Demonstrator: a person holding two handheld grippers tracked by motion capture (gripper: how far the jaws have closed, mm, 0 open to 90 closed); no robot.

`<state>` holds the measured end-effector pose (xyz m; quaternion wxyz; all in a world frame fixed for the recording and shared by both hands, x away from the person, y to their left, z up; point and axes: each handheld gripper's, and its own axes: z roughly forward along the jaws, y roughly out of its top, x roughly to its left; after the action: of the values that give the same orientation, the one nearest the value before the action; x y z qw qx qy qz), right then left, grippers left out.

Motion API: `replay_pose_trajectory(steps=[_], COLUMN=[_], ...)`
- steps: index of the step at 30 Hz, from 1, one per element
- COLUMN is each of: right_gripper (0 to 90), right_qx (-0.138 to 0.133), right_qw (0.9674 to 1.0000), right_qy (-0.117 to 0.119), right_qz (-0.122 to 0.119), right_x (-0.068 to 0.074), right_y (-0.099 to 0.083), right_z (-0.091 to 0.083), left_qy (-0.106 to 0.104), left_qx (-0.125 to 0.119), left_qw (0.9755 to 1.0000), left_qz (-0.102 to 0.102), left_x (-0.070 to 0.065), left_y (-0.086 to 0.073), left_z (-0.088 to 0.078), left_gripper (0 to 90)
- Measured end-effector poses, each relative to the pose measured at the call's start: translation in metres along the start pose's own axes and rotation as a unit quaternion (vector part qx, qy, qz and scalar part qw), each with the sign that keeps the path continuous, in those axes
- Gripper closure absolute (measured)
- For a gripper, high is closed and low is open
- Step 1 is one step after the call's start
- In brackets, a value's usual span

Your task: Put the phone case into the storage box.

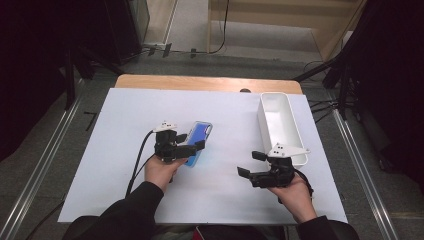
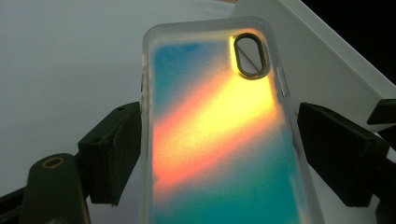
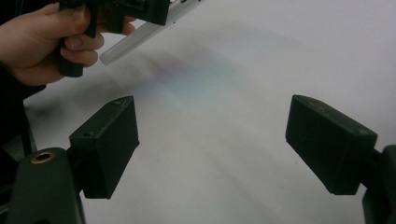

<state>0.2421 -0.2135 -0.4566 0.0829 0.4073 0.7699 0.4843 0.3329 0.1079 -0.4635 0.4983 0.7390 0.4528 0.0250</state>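
The left gripper (image 1: 196,144) sat over the middle of the white table (image 1: 125,165), and a phone case (image 1: 200,137) with a translucent rim and a blue back lay between its two black jaws. In the left gripper view that case (image 2: 219,140) ran up from the bottom edge, its back shading from teal through orange to yellow, with an oval camera cutout (image 2: 251,54) near its upper right corner. The left jaw stood right against the case's long edge, while a narrow strip of table showed between the right jaw and the other edge, so the pads (image 2: 112,154) bracketed the case without clearly squeezing it; the gripper read as released around it rather than clenched. In the right gripper view the case appeared as a pale edge jutting below the left gripper (image 3: 140,11), and whether it rested flat or tilted on the table I could not tell. The right gripper (image 1: 252,164) was held well apart from the case, nearer the person's side of the table, its jaws spread wide with nothing but bare white surface between them. A white rectangular bin (image 1: 282,127) stood along the table's right side, just beyond the right gripper, with its far end near the table's wooden back edge (image 1: 200,82).
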Motion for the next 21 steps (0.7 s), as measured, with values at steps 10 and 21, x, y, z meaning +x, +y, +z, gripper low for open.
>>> replay_pose_trajectory(steps=[10, 21], right_gripper=[15.8, 16.0], right_qx=[0.003, 0.018], right_qw=[0.9998, 0.9994], right_qy=[-0.018, -0.016], right_qz=[0.005, 0.024], right_x=[0.000, -0.001], right_y=[0.013, 0.028], right_z=[-0.001, 0.001], left_qy=[0.003, 0.004], left_qx=[-0.039, -0.054], left_qw=[0.9992, 0.9985], left_qz=[0.007, -0.005], left_x=[-0.012, -0.016], left_y=[-0.007, -0.015], left_z=[0.003, 0.008], left_gripper=[15.9, 15.9])
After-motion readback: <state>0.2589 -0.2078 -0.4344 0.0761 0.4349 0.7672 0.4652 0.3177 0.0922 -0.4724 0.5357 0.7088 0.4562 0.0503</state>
